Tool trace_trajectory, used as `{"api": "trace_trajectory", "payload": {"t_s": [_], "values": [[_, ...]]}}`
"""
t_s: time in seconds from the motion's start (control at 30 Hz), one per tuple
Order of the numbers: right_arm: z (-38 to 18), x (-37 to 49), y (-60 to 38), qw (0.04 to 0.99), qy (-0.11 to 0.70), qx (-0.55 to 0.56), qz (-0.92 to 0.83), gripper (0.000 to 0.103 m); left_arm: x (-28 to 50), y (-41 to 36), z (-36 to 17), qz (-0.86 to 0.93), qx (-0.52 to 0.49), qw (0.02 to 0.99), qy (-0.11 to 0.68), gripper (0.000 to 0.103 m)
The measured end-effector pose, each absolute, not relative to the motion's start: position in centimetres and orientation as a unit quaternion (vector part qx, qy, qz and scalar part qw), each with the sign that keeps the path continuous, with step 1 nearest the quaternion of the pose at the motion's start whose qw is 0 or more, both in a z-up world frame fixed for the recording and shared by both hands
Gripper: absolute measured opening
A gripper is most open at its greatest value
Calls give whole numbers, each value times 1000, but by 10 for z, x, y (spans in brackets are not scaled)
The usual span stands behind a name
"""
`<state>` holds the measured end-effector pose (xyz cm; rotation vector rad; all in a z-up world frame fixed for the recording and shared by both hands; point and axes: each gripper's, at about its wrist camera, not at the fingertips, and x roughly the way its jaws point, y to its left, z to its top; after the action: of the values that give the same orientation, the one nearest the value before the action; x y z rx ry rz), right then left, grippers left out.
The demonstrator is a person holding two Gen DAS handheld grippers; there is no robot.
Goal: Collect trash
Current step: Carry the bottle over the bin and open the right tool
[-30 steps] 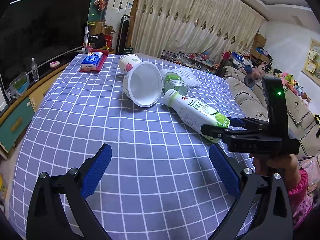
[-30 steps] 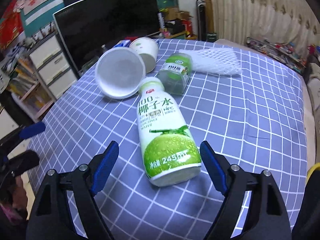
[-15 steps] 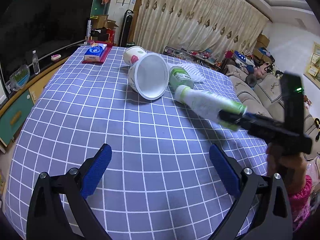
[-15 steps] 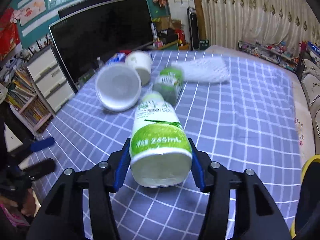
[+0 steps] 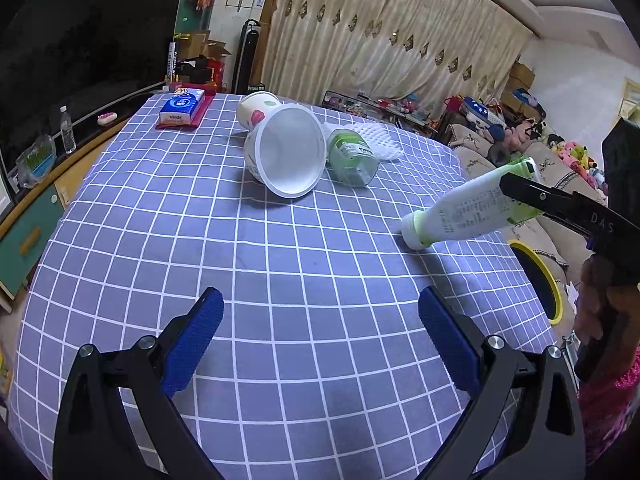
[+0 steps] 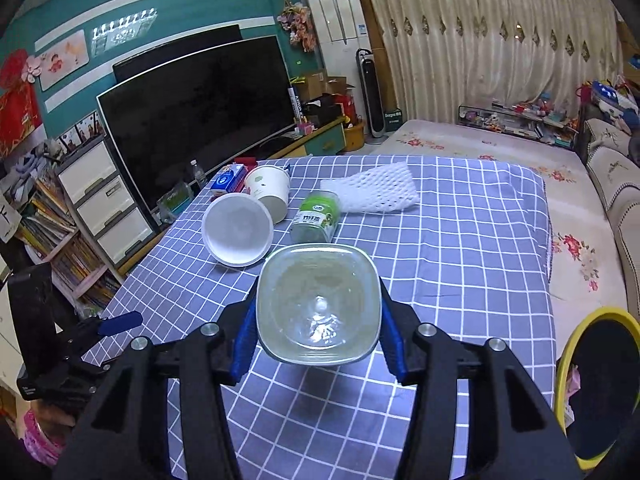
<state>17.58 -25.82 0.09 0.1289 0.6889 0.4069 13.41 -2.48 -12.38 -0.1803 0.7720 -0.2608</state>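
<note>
The right gripper [image 6: 318,316] has the bottle [image 5: 476,210] pinched between its blue pads [image 6: 245,334], clamped across the base end. In the right wrist view we look straight at the clear, squarish bottom [image 6: 318,304], and it looks empty. From the left wrist view the bottle hangs clear of the table [image 5: 280,280], cap end [image 5: 414,232] dipping low, out near the right edge of the checked cloth. The jaws have just been closing, and the bottle is what sits between them.

The left gripper [image 5: 320,340] hovers over bare cloth, pads spread wide, nothing between them.

How will it handle? An empty thin plastic bottle: light, a bit springy, with a slick label sleeve. Squeeze too hard and the wall may buckle; too soft and it could slide out, as the cap end hangs forward. The grip by the stiffer base looks sensible.

The bin [image 6: 600,384], yellow rim and dark mouth, waits just off the table's right side, near the bottle. That looks like the drop point.

On the table remain two cups [image 5: 286,152], tipped over, a small green jar [image 5: 352,156] on its side, and a white foam net [image 5: 380,142] behind it. The cups are light and crushable, best taken by the rim; the net is soft and will squash flat.
</note>
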Motion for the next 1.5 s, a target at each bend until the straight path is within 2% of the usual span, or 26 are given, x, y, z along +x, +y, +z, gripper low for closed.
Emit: {"api": "trace_trajectory", "payload": {"t_s": [0.7, 1.1, 1.3, 1.5], "values": [[16, 147, -311, 935, 311, 88, 149, 49, 137, -51, -118, -144, -59, 915, 371, 96], [36, 115, -428, 954, 273, 127, 4, 49, 143, -58, -124, -147, -53, 912, 380, 96], [5, 116, -496, 940, 290, 146, -101, 49, 150, -70, -127, -151, -42, 909, 387, 97], [-66, 145, -538, 902, 368, 160, -161, 50, 156, -81, -130, -152, -31, 906, 393, 97]]}}
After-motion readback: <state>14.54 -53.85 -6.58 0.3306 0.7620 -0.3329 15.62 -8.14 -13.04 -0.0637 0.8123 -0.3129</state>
